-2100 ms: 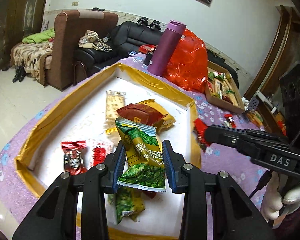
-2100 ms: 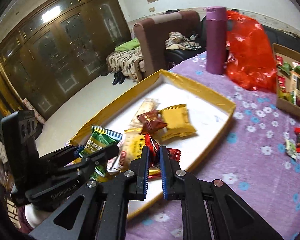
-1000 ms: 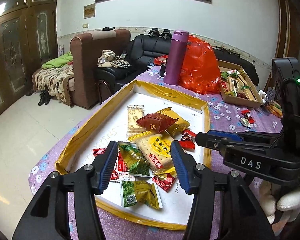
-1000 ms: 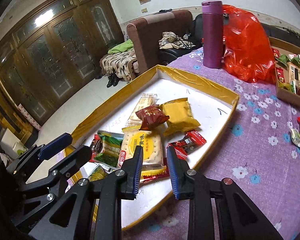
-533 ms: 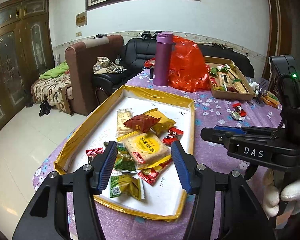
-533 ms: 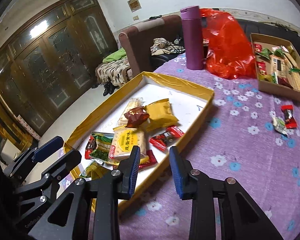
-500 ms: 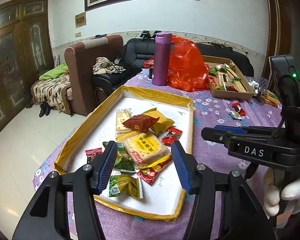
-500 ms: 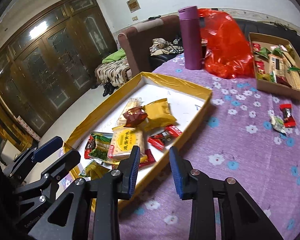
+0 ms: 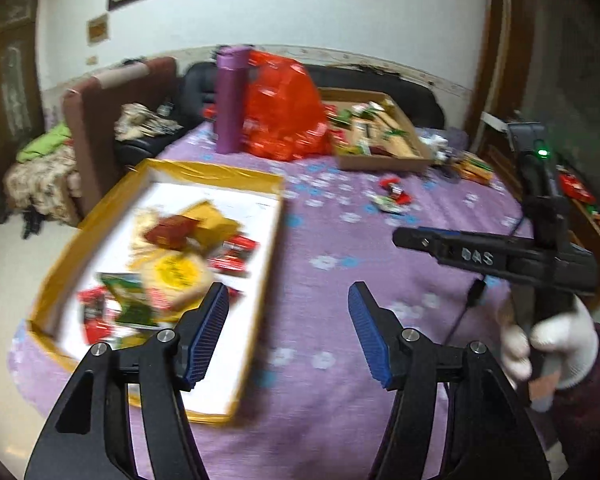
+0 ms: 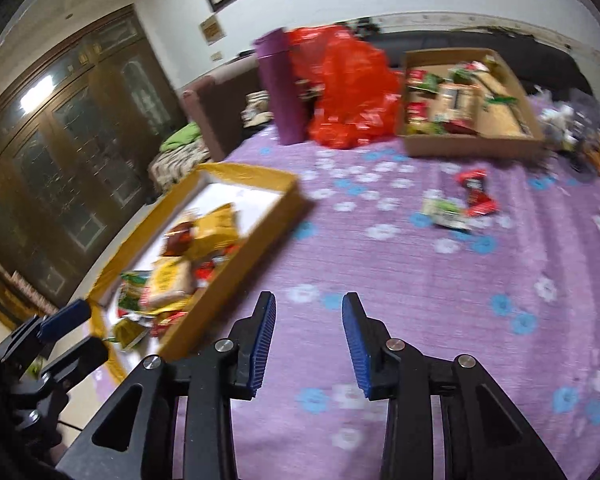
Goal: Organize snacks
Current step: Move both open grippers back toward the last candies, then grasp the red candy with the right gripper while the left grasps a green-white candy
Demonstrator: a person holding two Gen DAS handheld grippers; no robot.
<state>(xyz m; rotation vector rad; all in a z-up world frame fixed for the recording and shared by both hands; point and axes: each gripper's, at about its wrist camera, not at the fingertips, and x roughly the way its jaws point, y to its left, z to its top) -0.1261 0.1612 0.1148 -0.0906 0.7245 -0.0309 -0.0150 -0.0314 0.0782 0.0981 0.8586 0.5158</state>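
Both grippers have swung away from the gold-edged tray (image 9: 268, 240) toward the open purple flowered tablecloth (image 10: 400, 264). The left gripper (image 9: 288, 328) has its blue-padded jaws spread wide with nothing between them. It was centred over the snack pile half a second ago; now the tray sits at its ten o'clock. The right gripper (image 10: 308, 340) is also released and empty, its jaws further apart than before, and it hovers over bare cloth. The snacks (image 9: 172, 264) in the tray lie as before, the round yellow cracker pack (image 10: 168, 280) on top. At one o'clock from the right gripper, two loose wrapped sweets (image 10: 460, 204) lie on the cloth, closer than earlier. Behind them stand the cardboard box (image 10: 472, 148), the red plastic bag (image 10: 348, 92) and the purple flask (image 10: 280, 92).
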